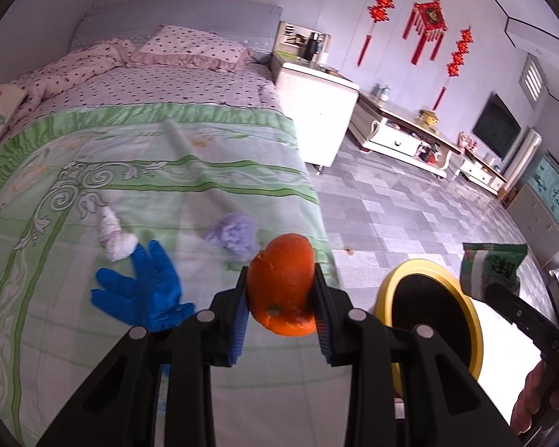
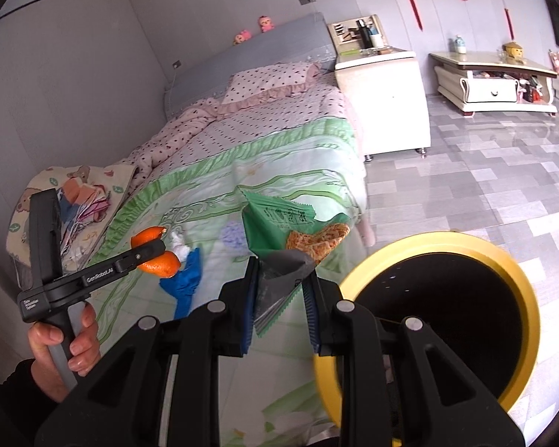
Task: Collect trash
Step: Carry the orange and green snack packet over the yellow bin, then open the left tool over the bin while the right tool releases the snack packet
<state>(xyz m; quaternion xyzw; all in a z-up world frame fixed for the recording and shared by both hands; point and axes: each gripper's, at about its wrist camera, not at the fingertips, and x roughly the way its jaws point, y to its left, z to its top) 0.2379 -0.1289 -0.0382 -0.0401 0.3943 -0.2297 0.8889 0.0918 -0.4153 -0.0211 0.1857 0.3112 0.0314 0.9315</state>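
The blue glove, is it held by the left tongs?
No, the blue glove lies on the bed, while the left tongs grip the orange peel.

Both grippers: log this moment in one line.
left gripper: orange peel held | right gripper: green snack wrapper held | yellow-rimmed bin: beside bed

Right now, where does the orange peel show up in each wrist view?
Left wrist: orange peel at lower centre, clamped in the left gripper.
Right wrist: orange peel at mid-left, clamped in the left gripper.
Shared landmark: the blue glove on the bed, beside the peel.
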